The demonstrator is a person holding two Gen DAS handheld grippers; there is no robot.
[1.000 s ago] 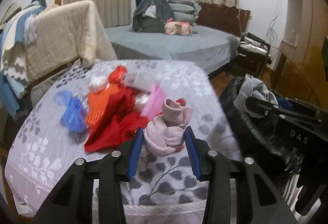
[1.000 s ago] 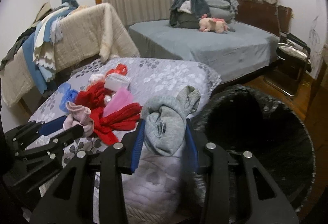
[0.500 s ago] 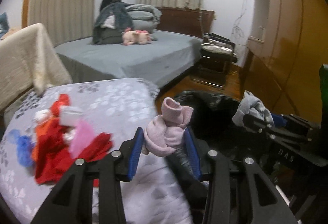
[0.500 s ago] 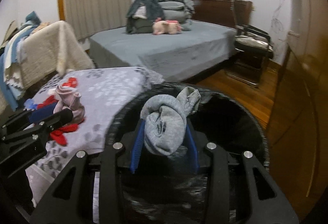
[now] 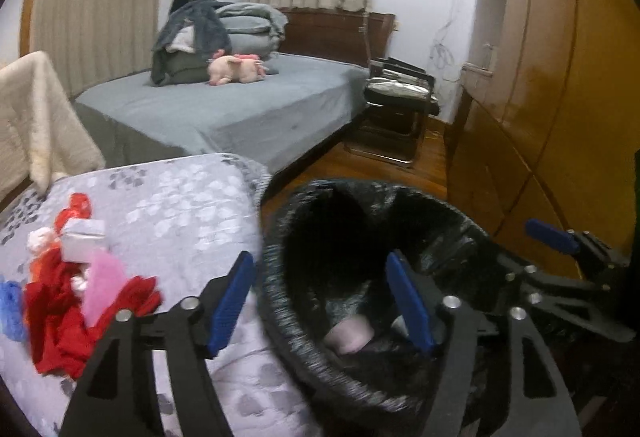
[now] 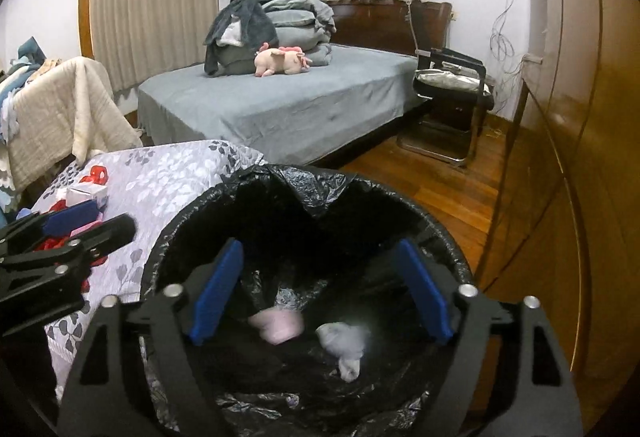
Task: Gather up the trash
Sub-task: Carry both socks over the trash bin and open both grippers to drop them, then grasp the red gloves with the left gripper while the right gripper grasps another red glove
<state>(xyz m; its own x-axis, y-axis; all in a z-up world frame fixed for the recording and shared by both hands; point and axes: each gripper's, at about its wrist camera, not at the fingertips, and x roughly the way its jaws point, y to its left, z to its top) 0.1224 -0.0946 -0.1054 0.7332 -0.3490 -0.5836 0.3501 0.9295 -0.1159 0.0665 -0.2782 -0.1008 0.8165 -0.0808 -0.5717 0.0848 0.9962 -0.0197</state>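
Left-wrist view first: on the patterned bedspread (image 5: 168, 205) at far left a heap of trash is left, red scraps (image 5: 60, 317), a pink piece (image 5: 102, 285), a small white box (image 5: 84, 243) and something blue (image 5: 10, 305) at the edge. Moving right, my left gripper (image 5: 320, 301) has just opened its jaws; a second ago they pinched a pink sock bundle, and now nothing sits between them. That pink bundle (image 5: 350, 335) lies down inside the black-lined bin (image 5: 280, 317), seen through the gap of the spread jaws.

Right-wrist view, from its left: my left gripper's arm shows over the bedspread, then the bin's rim (image 6: 168, 249) fills the middle. My right gripper (image 6: 320, 293) hangs over the bin mouth, and its jaws have likewise just been opening; the grey sock wad it carried is gone from them. It rests on the liner as a grey wad (image 6: 346, 343) just beside the pink one (image 6: 278, 325).

So I judge both drops done, two items collected. With both grippers empty, the heap on the bedspread is what remains for me to fetch.
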